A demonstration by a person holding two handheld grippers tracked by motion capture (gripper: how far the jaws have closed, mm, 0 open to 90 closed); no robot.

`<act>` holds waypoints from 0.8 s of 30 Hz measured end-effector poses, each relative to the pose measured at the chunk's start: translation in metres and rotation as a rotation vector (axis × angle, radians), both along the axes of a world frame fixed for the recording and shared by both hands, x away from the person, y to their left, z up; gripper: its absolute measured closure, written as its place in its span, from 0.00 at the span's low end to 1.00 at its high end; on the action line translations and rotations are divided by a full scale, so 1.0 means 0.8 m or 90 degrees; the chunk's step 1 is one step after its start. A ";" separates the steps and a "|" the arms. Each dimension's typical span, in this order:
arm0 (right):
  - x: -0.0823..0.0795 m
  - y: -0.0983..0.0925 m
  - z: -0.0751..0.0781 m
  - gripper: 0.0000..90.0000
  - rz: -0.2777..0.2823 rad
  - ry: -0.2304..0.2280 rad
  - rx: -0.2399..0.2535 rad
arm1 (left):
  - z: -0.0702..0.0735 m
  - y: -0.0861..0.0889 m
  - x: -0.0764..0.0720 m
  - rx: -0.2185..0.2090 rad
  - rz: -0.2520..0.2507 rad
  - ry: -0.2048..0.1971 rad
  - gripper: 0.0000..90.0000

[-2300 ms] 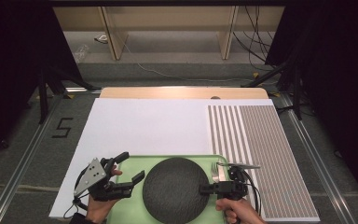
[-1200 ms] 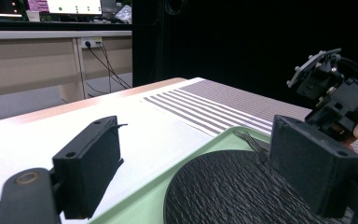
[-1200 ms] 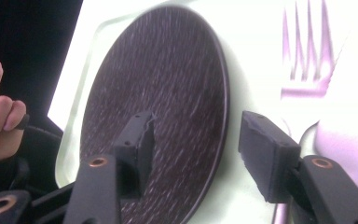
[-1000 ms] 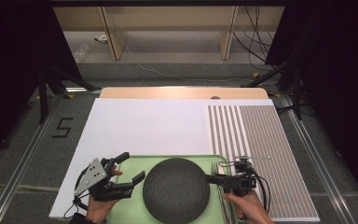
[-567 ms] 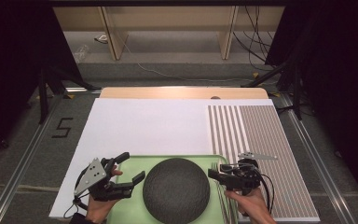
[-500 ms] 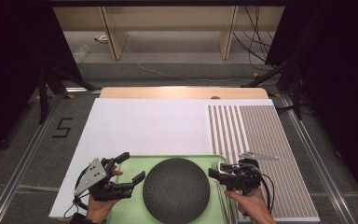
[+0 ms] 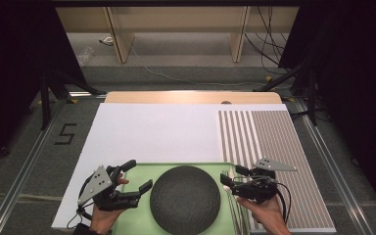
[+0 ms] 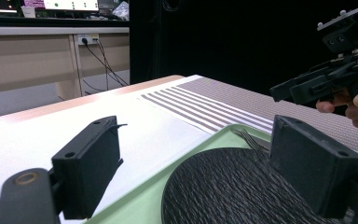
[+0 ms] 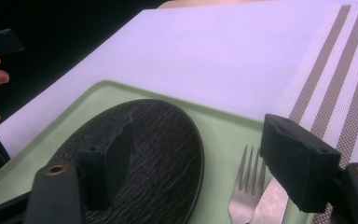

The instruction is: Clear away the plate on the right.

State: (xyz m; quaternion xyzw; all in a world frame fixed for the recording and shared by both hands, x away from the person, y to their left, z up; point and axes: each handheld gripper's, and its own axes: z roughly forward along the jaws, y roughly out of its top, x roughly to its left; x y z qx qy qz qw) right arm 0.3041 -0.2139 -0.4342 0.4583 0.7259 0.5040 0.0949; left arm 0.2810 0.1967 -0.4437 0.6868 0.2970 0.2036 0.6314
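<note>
the fork (image 9: 243,186) lies flat on the right edge of the green tray (image 9: 121,91), just beside the dark round plate (image 9: 140,154), with a knife (image 9: 268,205) touching or nearly touching it on the far side from the plate. its long axis runs along the tray's right edge, tines pointing away from the person toward the far side of the counter (image 7: 156,132). in the high view the cutlery is a thin streak at the tray's right rim (image 7: 233,205), partly under the hand.

from the fork outward: the right claw (image 9: 191,158) sits right above it, jaws well apart and holding nothing, having just been opening; in the right gripper view the fork lies between the 2 jaws, nearer the right one, and neither pad presses on it. the right claw (image 7: 234,175) points left, across the fork's axis, so a regrasp would need only a drop onto the handle.

the left claw (image 7: 133,177) hovers at the plate's other side, also wide open and empty, well apart from the fork. the right hand is plainly nearer.
</note>
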 end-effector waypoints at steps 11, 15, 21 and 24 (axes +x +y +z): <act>-0.006 0.003 0.005 0.25 0.013 -0.053 -0.022 | 0.000 0.000 0.000 0.001 -0.001 0.001 0.18; -0.007 0.003 0.006 0.25 0.016 -0.064 -0.030 | 0.000 0.000 0.000 0.001 -0.002 0.001 0.18; -0.010 0.005 0.008 0.25 0.020 -0.082 -0.039 | 0.000 0.000 0.000 -0.001 -0.002 0.001 0.18; -0.011 0.004 0.009 0.24 0.018 -0.092 -0.038 | 0.000 0.000 0.000 0.001 -0.002 0.002 0.18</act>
